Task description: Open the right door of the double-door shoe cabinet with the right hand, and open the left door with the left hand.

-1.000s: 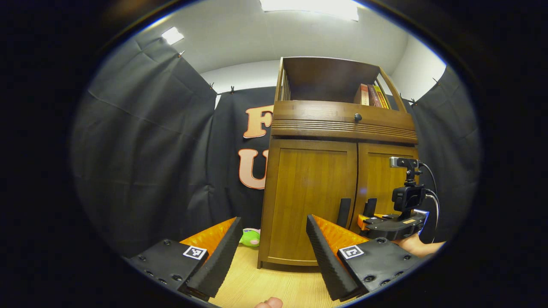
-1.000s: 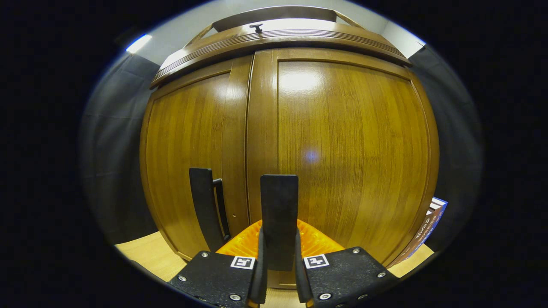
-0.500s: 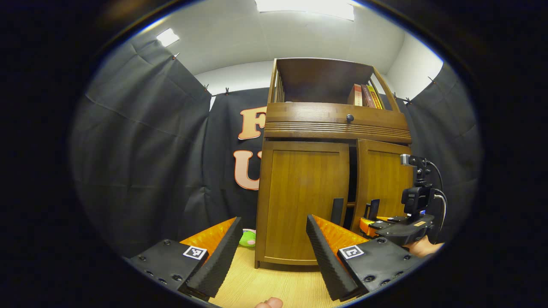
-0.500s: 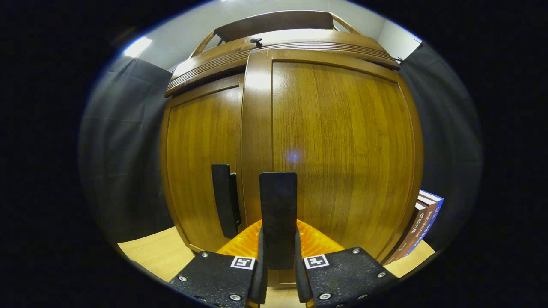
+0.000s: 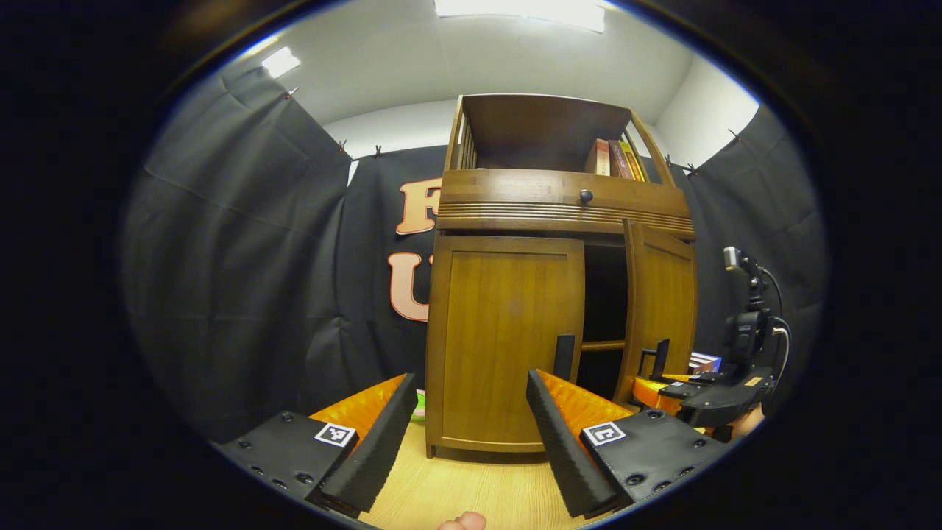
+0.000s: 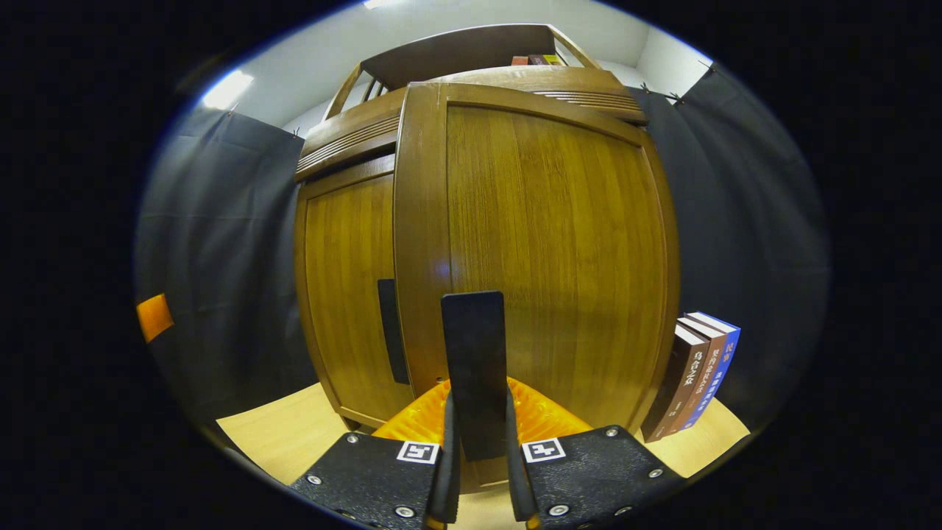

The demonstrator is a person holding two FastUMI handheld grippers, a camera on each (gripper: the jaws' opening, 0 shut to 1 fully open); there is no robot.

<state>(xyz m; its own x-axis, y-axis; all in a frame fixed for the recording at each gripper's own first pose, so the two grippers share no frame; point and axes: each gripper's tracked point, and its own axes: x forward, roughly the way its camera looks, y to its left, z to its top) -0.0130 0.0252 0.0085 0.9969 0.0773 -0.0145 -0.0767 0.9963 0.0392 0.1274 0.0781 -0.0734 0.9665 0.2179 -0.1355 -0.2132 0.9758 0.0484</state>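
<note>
Brown wooden shoe cabinet [image 5: 559, 213] stands at 12 o'clock in the left gripper view. Its right door [image 5: 660, 309] is swung partly out, so that half looks nearly done. The right gripper [image 6: 477, 471] pinches the flat black handle [image 6: 475, 368] on that door. The left door [image 5: 508, 338] is shut. The left gripper [image 5: 471, 434] is wide open and holds nothing. Upright books [image 6: 695, 383] stand at 3 o'clock beside the open door, near its swing.
</note>
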